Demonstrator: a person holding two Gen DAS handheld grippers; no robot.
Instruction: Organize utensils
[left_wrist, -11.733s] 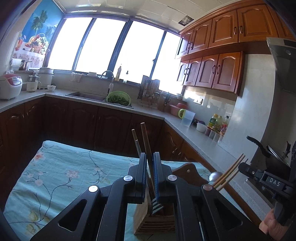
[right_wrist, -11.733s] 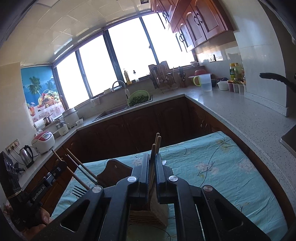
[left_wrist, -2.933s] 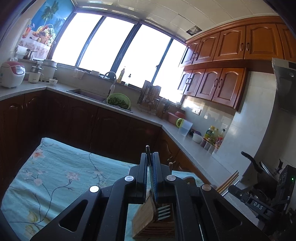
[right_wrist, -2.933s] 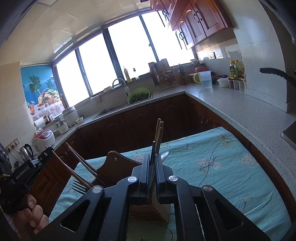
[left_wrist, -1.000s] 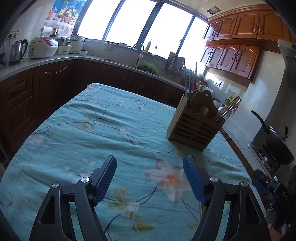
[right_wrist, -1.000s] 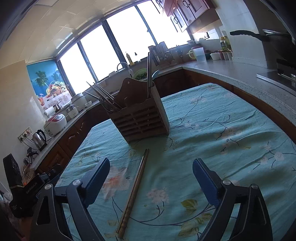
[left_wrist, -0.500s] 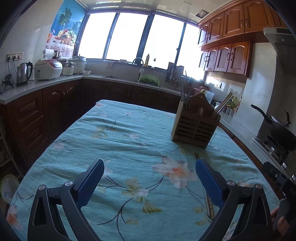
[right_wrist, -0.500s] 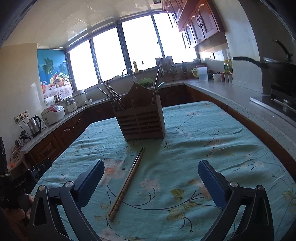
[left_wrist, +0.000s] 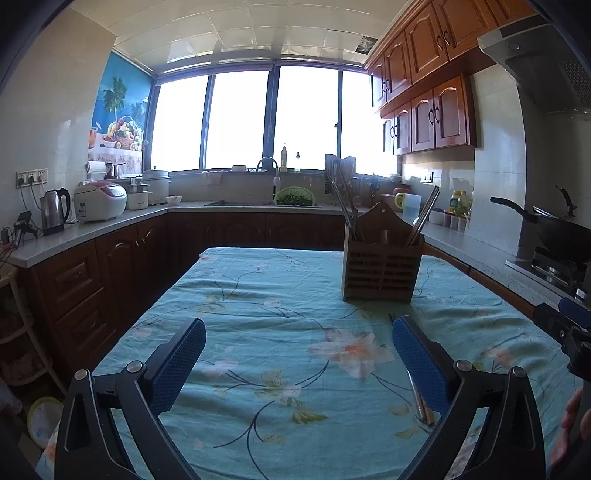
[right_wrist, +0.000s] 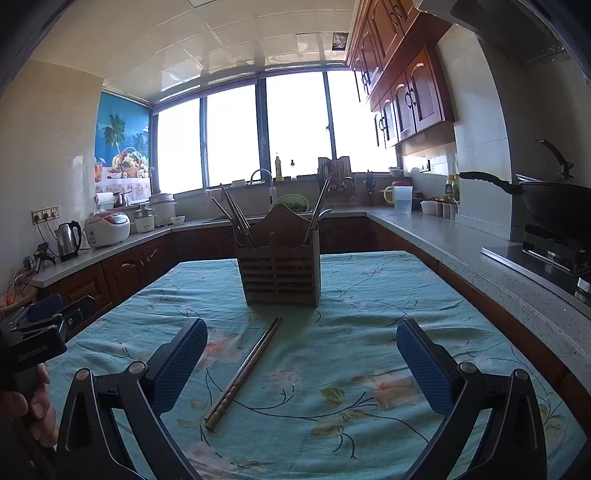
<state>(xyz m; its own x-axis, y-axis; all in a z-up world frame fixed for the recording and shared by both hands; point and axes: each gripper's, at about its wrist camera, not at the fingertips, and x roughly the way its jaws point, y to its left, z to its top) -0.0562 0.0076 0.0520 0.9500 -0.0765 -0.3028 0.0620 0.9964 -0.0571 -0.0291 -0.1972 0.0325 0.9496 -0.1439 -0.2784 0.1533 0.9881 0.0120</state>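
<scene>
I am holding the left gripper (left_wrist: 298, 345) wide, gripping nothing. The right gripper (right_wrist: 301, 345) is hanging equally wide, empty. Chopsticks (right_wrist: 244, 372) are lying flat on the tablecloth (right_wrist: 369, 295), lower centre of right view; the utensil holder (right_wrist: 279, 264) is standing mid-frame, just beyond their tips.

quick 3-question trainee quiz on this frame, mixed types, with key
1. True or false: the pair of wooden chopsticks lies flat on the teal floral tablecloth.
2. The slatted wooden utensil holder stands: A) on the tablecloth B) on the grey countertop C) in the sink.
3. Fill in: the fingers of the left gripper and right gripper are both ____.

Key: 1 true; 2 A; 3 open.
</scene>
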